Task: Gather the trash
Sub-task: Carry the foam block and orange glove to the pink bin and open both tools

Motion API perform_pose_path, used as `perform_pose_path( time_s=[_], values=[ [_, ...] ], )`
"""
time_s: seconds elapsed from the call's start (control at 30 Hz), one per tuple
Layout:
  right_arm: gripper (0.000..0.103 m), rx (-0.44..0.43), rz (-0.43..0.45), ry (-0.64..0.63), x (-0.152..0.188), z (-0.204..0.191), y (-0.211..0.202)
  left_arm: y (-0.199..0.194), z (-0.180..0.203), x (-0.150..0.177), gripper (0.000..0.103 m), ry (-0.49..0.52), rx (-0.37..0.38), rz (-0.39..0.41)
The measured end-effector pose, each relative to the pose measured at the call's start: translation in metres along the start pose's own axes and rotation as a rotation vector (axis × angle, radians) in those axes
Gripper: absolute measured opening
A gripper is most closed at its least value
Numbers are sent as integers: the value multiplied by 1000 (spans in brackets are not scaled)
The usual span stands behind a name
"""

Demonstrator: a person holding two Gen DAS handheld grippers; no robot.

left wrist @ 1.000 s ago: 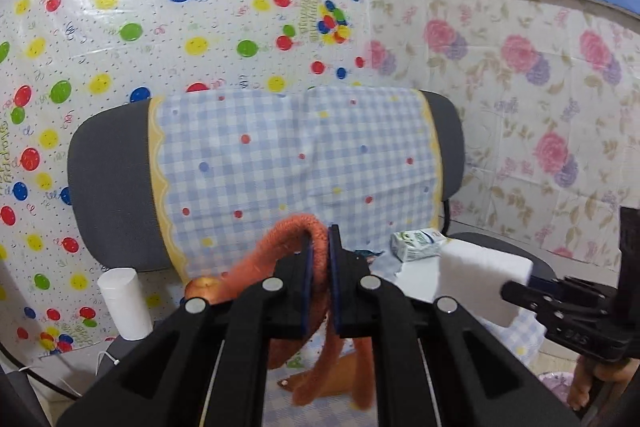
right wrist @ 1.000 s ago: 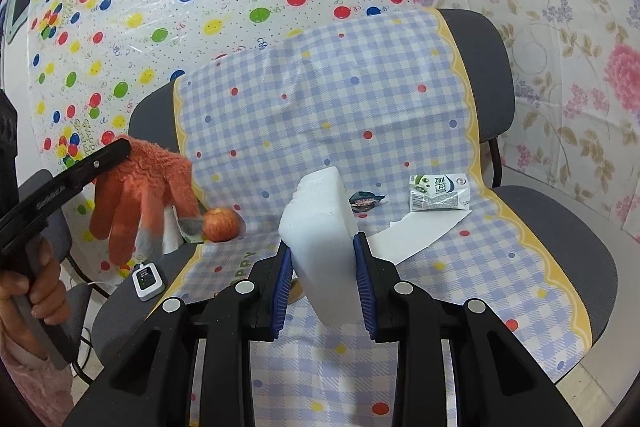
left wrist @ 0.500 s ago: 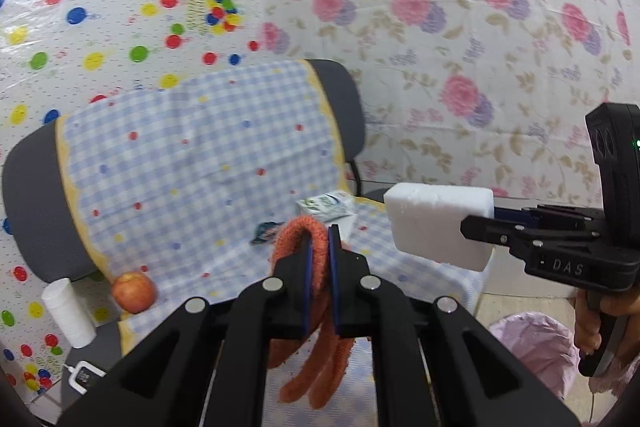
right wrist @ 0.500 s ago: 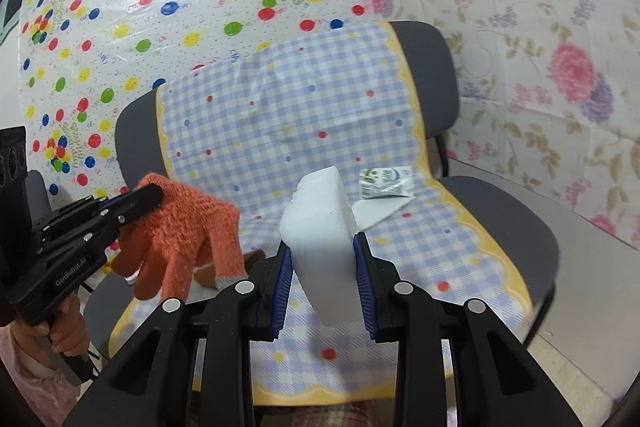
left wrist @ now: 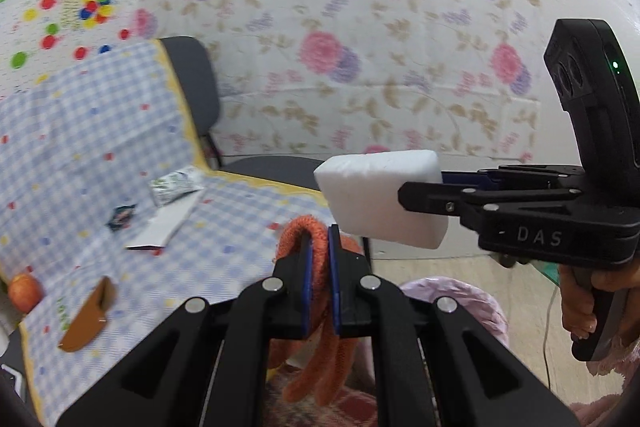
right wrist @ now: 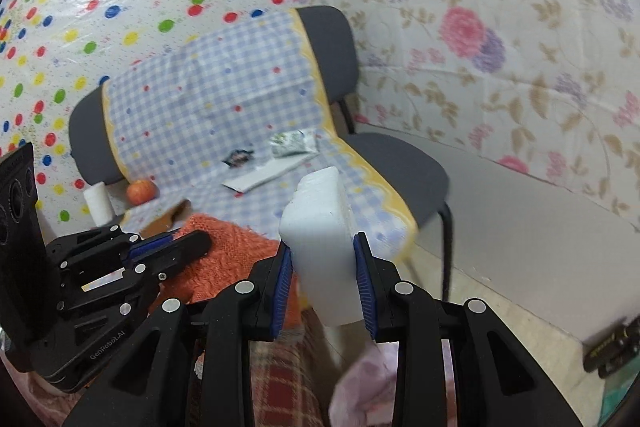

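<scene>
Foam block (right wrist: 320, 247) sat upright between the right gripper's (right wrist: 323, 287) jaws, pressed by both blue pads, its top standing above the fingertips. Just left of it, an orange glove (left wrist: 320, 307) hung pinched in the left gripper's (left wrist: 319, 259) nearly closed jaws, its fingers dangling below them. Below and ahead of both jaws lay a pink bag (left wrist: 460, 301), partly hidden. Beyond the jaws to the left stood a chair (right wrist: 400, 163) draped in a blue checked cloth (right wrist: 208, 99). On the cloth, well apart from both jaws, lay a green-printed packet (right wrist: 292, 143), a white paper (right wrist: 268, 173), a small dark wrapper (right wrist: 239, 157), an apple (right wrist: 141, 191) and a brown piece (left wrist: 90, 315). A hand (left wrist: 588, 303) held the right gripper's handle.
</scene>
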State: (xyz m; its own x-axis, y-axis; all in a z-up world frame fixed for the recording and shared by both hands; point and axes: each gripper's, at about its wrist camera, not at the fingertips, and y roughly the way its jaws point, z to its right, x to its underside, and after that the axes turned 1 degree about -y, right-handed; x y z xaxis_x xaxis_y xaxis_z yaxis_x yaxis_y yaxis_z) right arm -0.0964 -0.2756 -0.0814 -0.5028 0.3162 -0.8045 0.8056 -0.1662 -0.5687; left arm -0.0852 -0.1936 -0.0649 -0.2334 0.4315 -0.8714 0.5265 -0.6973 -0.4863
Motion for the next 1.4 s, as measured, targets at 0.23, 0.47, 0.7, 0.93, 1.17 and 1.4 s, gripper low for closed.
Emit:
perform_pose_path(
  time_s=[0.23,0.47,0.7,0.93,1.17,1.4],
  values=[
    [32,112,-46,82,35,43,-23,27,36,11,5,6,114,-47],
    [34,179,-87,143,58,73,-29,52,61,17,6,35,164,-103],
    [42,204,-126,205,72,98,-26,76,80,17,36,82,168,-159],
    [51,208,-120,224,72,103,-25,78,74,15,64,65,140,-155],
    [51,209,-80,205,52,101,-22,64,42,2,64,32,39,-108],
    [51,167,-49,146,18,81,3,49,-8,-14,67,-19,-94,-57]
  ],
)
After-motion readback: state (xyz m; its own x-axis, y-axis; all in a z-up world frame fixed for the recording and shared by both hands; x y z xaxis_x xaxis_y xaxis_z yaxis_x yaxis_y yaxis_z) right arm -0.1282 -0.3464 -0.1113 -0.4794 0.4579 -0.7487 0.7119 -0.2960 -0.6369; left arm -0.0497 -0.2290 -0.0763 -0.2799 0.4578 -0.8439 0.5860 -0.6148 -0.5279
